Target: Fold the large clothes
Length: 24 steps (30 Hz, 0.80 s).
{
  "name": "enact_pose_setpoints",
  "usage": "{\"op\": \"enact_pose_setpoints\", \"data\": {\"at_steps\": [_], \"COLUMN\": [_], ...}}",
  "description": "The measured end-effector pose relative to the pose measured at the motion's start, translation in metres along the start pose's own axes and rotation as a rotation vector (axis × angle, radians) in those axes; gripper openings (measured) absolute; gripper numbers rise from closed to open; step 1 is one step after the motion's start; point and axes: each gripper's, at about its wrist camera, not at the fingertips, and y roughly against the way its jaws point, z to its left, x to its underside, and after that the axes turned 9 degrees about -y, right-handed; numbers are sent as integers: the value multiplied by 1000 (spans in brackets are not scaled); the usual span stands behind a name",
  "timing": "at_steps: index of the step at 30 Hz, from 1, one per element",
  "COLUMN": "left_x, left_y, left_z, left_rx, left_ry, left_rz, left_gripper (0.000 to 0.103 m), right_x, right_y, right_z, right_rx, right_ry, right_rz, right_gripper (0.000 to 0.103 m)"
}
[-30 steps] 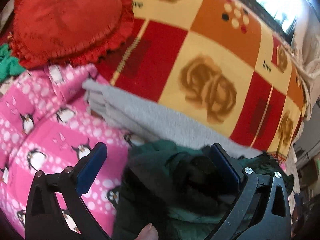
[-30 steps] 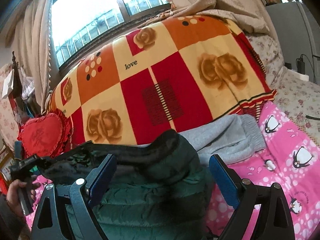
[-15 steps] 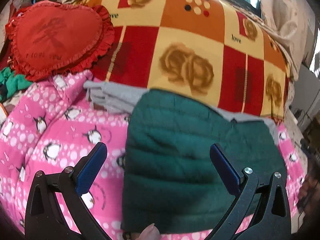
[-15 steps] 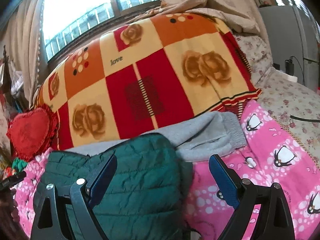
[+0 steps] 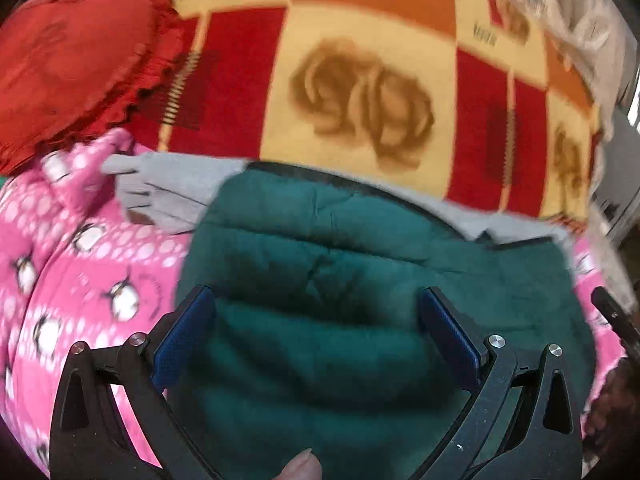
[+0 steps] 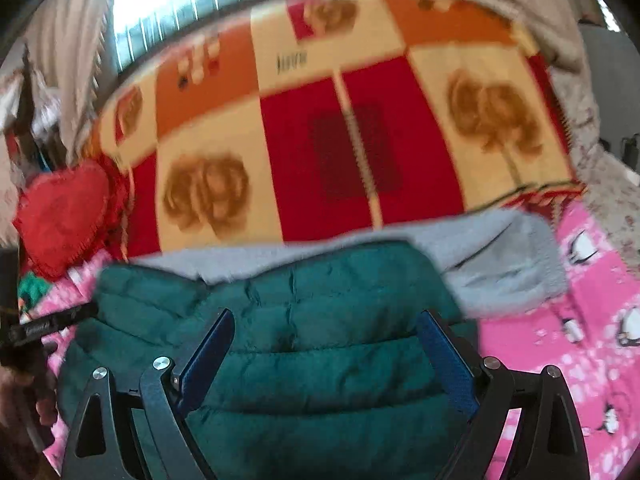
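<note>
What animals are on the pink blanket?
Little black-and-white penguins, with white dots, on the pink blanket. The right wrist view shows them best.

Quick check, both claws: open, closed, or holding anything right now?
Left claw: open, holding nothing, poised above the green puffer jacket.
Right claw: open, holding nothing, also over the green puffer jacket.
</note>
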Motion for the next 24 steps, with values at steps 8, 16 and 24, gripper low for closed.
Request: {"op": "enact_pose_setpoints", "data": {"at_steps": [8,16,24], "left_x": [-14,-7,59], "left_y": [-65,-17,51], "left_z": [-22,4,95], "left_rx": [-57,6,-4], "left_ry": [-73,-6,101], "left_rz": [63,41,-33], "left_gripper": [103,103,103], "right_x": [9,6,18], "right_y": [-48,-9,82], "right_z": [-21,-19,-22], "right_rx": [78,63,59], "right_ry": [-42,0,95], "right_rz": [108,11,-163], "right_gripper": [95,94,95]}}
